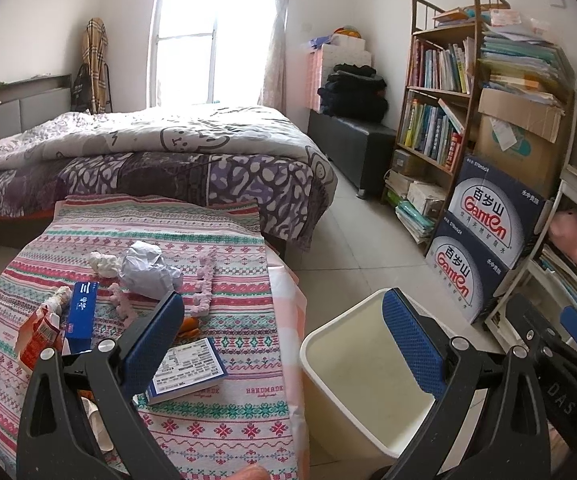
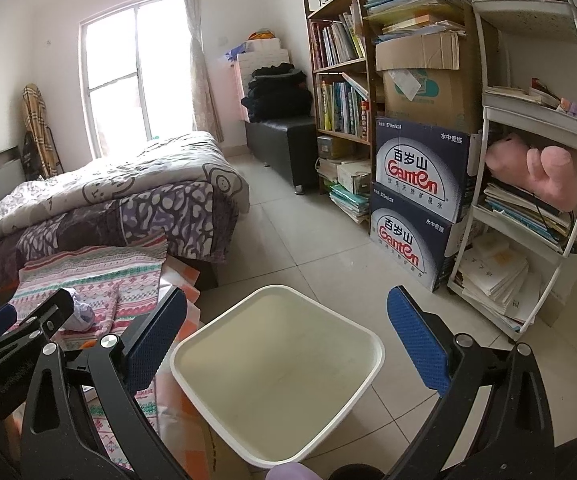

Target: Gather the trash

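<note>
A cream trash bin [image 1: 352, 384] stands on the floor right of the table; it also shows in the right wrist view [image 2: 276, 372], and looks empty. On the patterned tablecloth [image 1: 224, 424] lie a crumpled grey paper ball [image 1: 148, 270], a white tissue wad [image 1: 104, 263], a blue box [image 1: 82, 314], a red-orange wrapper [image 1: 36, 338], pink foam strips [image 1: 204, 280], an orange scrap [image 1: 189, 326] and a printed booklet [image 1: 188, 368]. My left gripper [image 1: 284, 344] is open and empty, spanning the table edge and bin. My right gripper [image 2: 286, 344] is open and empty above the bin.
A bed [image 1: 160, 152] lies behind the table. Bookshelf [image 1: 436, 100], stacked Ganten cartons [image 1: 484, 232] and a white rack [image 2: 536, 184] line the right wall. A dark bench [image 1: 352, 140] stands at the back. Tiled floor [image 2: 308, 236] lies between them.
</note>
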Available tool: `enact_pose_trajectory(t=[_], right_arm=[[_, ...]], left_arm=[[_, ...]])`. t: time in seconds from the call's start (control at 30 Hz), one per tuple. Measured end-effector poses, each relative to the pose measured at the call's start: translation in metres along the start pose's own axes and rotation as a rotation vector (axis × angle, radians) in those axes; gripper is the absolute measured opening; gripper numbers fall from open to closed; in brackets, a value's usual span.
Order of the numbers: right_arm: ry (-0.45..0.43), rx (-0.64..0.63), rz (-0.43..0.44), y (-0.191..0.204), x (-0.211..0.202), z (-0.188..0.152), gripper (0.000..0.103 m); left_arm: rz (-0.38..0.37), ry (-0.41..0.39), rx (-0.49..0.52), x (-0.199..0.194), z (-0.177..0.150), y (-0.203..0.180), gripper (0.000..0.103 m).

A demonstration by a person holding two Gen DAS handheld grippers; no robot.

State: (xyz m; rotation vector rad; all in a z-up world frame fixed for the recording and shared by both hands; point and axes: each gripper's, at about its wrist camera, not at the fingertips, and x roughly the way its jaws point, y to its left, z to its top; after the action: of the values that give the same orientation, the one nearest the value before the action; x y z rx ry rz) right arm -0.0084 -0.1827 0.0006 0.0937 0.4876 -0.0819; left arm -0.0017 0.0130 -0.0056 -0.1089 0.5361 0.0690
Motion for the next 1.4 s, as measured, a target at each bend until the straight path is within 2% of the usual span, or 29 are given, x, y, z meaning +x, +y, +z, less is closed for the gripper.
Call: enact_pose_trajectory(t=[1.4], right_arm=[[0.023,0.004,0.004,0.011,0.005,-0.006,0.096]], left_arm=[[0.036,0.027,-0.019,0.004,-0.006,0.011,0.096]])
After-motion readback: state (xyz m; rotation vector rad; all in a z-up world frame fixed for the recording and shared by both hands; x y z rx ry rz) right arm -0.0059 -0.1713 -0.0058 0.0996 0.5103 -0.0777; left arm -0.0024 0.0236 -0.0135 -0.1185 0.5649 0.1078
